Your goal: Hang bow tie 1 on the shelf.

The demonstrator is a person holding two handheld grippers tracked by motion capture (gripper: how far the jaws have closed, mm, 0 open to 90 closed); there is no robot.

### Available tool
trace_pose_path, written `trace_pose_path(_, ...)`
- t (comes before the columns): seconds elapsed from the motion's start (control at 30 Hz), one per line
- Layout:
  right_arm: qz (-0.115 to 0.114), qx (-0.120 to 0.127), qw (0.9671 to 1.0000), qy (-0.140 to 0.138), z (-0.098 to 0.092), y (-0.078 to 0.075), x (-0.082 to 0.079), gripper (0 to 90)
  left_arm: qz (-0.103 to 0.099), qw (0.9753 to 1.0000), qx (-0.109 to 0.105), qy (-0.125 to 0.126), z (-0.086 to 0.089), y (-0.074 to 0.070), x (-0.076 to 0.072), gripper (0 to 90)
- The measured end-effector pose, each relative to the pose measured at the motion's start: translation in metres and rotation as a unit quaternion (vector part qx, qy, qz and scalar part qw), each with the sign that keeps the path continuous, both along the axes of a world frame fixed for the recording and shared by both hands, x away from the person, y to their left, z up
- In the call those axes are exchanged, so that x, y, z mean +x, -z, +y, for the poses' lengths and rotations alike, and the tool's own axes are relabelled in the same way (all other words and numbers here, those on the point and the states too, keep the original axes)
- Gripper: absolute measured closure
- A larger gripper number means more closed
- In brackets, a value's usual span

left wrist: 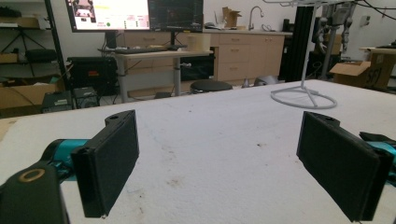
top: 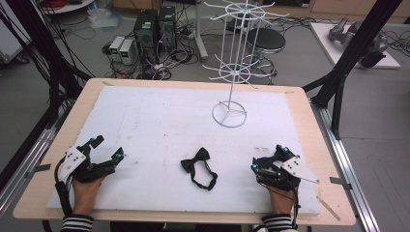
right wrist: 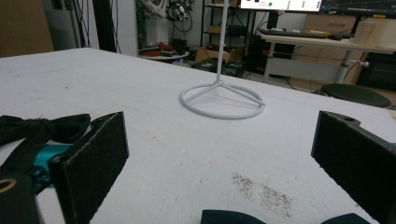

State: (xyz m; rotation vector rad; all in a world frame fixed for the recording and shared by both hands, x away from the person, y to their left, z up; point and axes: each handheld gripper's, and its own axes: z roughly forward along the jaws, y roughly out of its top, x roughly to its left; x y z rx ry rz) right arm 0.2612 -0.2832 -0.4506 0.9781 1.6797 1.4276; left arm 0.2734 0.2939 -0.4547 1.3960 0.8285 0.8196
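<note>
A black bow tie (top: 198, 164) with its strap is seen lying flat on the white mat (top: 145, 125) of the desk (top: 58, 121). In the high view it sits near the 6 o'clock edge of the mat, between the two tools and touched by neither.

The left tool (top: 107, 148) is held by a hand (top: 87, 191) at about 8 o'clock on the desk. Its jaws are spread wide, and nothing is held between them. In the left gripper view, only bare mat is seen between the two black pads (left wrist: 109, 158), and a small bit of the bow tie (left wrist: 376, 136) is seen at 3 o'clock, behind the far jaw.

The right tool (top: 268, 158) is held by the other hand (top: 280, 198) at about 4 o'clock on the desk. Its jaws are also wide apart and nothing is gripped. In the right gripper view, the bow tie (right wrist: 42, 128) is seen at 9 o'clock, just behind the near jaw, outside the gap.

A white wire rack (top: 231, 63) is stood on the mat at about 1 o'clock, well apart from the bow tie. Its round base (right wrist: 222, 100) is seen straight ahead in the right gripper view, and at about 2 o'clock in the left gripper view (left wrist: 303, 97).

A patch of dark specks (top: 261, 149) is seen on the mat just beside the right tool.
</note>
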Motion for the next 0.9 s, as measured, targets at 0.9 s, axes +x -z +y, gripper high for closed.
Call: trace_pose_path(0.9,0.041,-0.015,0.9988,0.023,-0.013,-0.024,0.006,3.3,0.002,1.0000,0.003,-0.005,-0.001,0.000,0.000,13.3)
